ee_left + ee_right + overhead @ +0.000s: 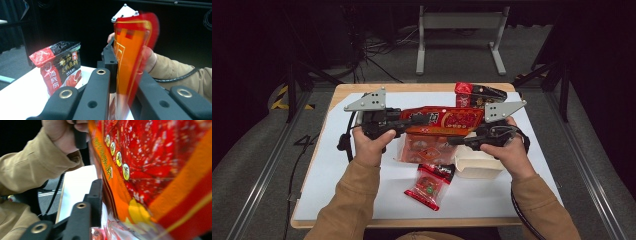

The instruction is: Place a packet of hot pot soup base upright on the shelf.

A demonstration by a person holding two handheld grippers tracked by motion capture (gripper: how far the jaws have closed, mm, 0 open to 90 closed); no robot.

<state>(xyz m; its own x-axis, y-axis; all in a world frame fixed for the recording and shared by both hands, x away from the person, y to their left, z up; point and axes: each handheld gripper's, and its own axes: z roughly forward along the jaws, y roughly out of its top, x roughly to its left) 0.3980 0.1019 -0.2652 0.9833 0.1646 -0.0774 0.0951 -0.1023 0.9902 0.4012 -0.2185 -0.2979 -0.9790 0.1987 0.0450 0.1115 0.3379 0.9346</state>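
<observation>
Progress looked to be about midway, judging by how things lay. Both tongs had hold of one orange-red pouch [443,120], which hung level above the middle of the bench [327,165], clear of the packs under it. The left tongs [404,125] were clenched on the pouch's left end; in the left gripper view the pouch [127,62] stood edge-on between the black jaws. The right tongs [462,140] met its right end from below, and in the right gripper view the pouch [160,170] lay against the one jaw that showed, so they seemed to be grasping it too, though the second jaw was hidden.

Below the pouch lay a clear pack [424,149] of red sachets, and just right of it an open white box [477,165], which looked empty. A small red packet [429,186] lay nearer, and a black-and-red bag [477,94] stood at the far edge.

Lifting seemed done. Left to do, by my guess, was carrying the pouch to the box and setting it in; the other packs were untouched.
</observation>
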